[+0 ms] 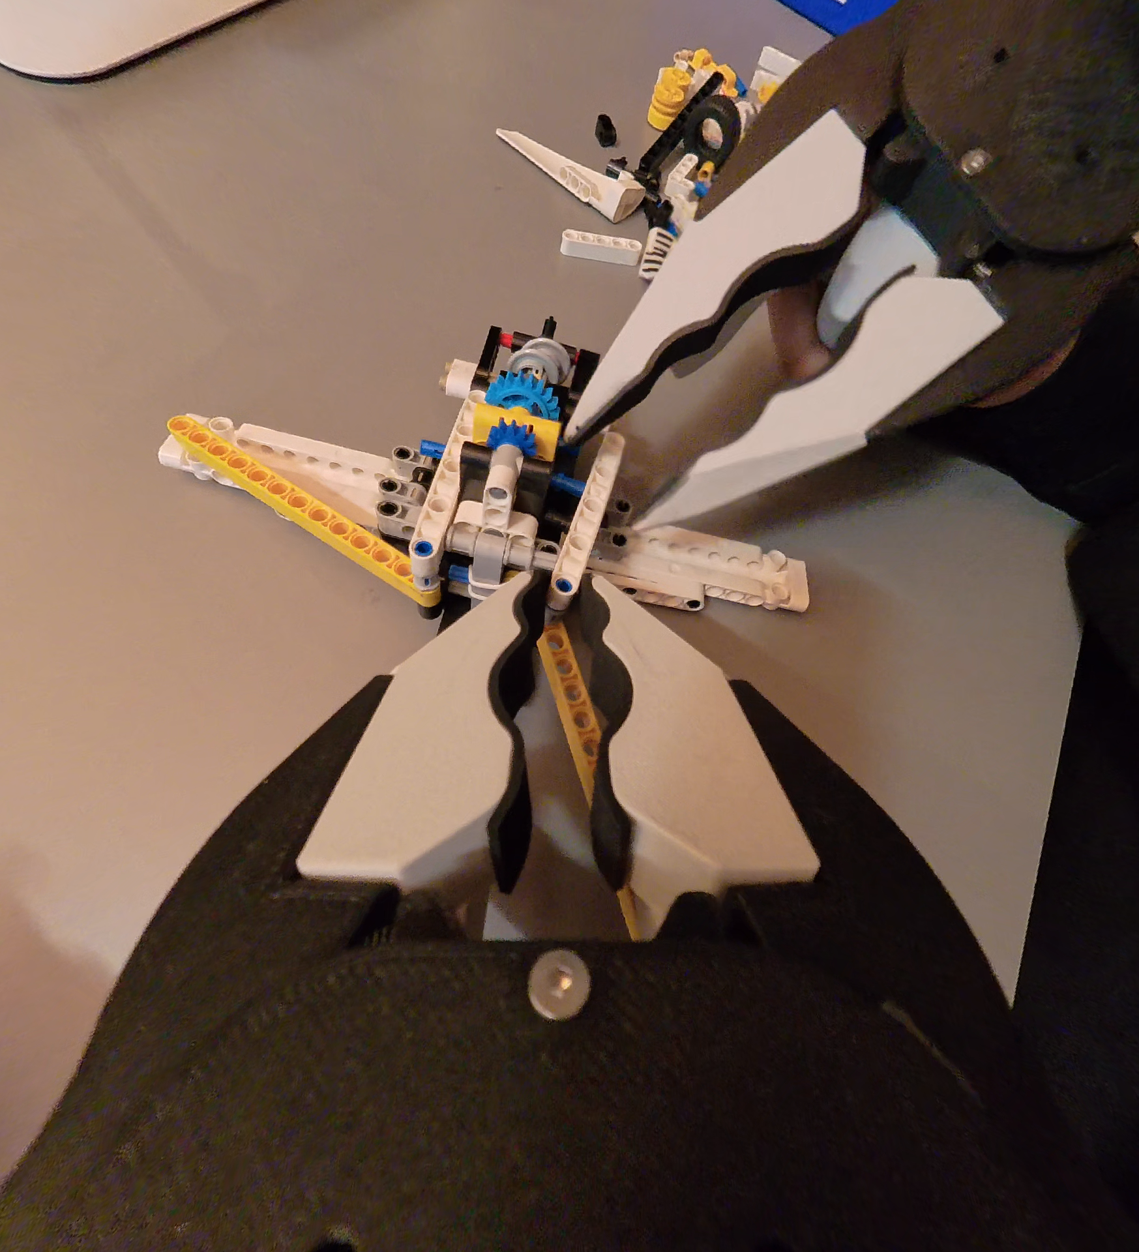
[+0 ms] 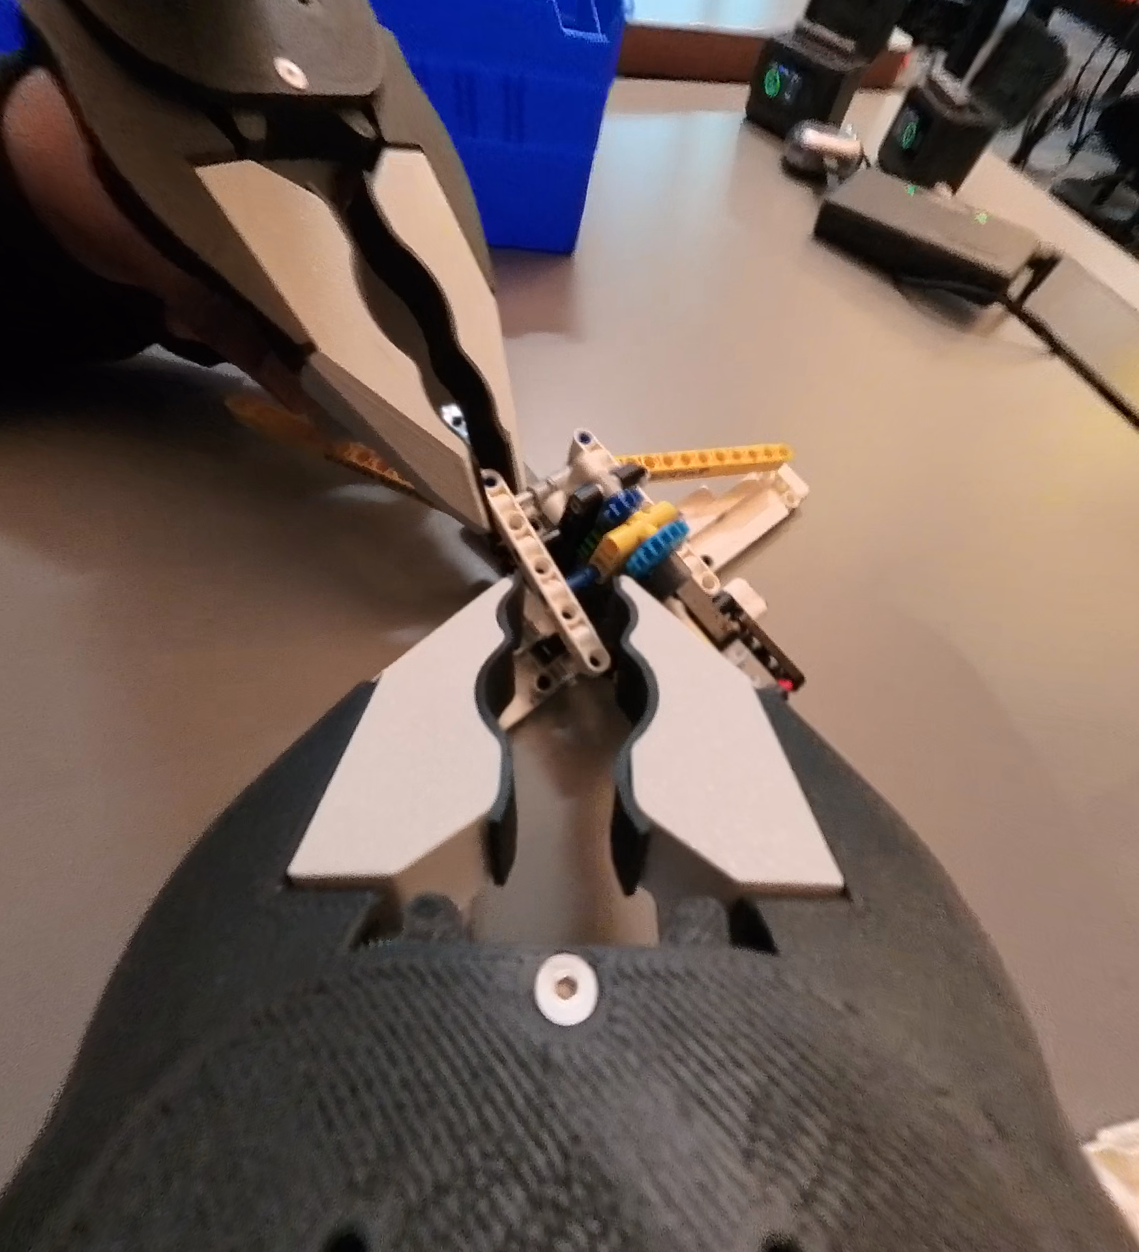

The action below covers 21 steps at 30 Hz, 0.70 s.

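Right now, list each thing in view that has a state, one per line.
Left gripper: nearly shut around the near end of a white beam.
Right gripper: open, straddling the model's side.
Brick model: part-built, resting on the table.
Yellow beam: lying between the left fingers.
Loose parts: scattered.

Your left gripper (image 1: 556, 596) and right gripper (image 2: 563, 596) match: each has a black, coarsely textured printed body with one silver screw centred behind the fingers. The fingers (image 1: 444, 745) are pale grey wedges lined with wavy black pads. You wear dark sleeves (image 1: 1129, 610).
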Each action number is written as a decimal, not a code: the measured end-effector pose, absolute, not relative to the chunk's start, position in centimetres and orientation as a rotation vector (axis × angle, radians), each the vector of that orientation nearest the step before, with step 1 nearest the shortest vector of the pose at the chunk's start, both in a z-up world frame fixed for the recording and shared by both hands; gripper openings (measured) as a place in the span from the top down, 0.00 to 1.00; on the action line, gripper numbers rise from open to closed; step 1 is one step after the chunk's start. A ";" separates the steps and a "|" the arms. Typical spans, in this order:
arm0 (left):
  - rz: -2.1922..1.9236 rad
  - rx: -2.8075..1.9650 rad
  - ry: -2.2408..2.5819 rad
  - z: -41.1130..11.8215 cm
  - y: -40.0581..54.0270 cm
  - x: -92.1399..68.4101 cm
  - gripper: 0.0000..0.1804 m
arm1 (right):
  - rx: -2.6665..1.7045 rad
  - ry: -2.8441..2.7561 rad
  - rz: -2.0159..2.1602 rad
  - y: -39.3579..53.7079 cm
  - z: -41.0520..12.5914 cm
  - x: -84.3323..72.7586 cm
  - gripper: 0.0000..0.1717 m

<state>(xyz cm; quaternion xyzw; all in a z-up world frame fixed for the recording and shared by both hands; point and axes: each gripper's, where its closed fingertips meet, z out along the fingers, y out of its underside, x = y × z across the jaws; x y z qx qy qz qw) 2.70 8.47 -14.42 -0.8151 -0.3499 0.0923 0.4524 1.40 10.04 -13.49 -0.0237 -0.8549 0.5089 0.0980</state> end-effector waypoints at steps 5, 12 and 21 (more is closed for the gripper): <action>0.191 -2.020 -0.856 -14.4 8.6 3.2 0.90 | 0.175 -2.414 1.388 8.8 -13.5 2.9 0.83; 0.241 -2.067 -0.827 -14.7 8.4 3.4 0.93 | 0.288 -2.389 1.232 8.0 -14.3 2.9 0.85; 0.340 -2.104 -0.831 -15.1 7.9 3.0 0.97 | 0.239 -2.389 1.109 10.1 -14.0 1.2 0.90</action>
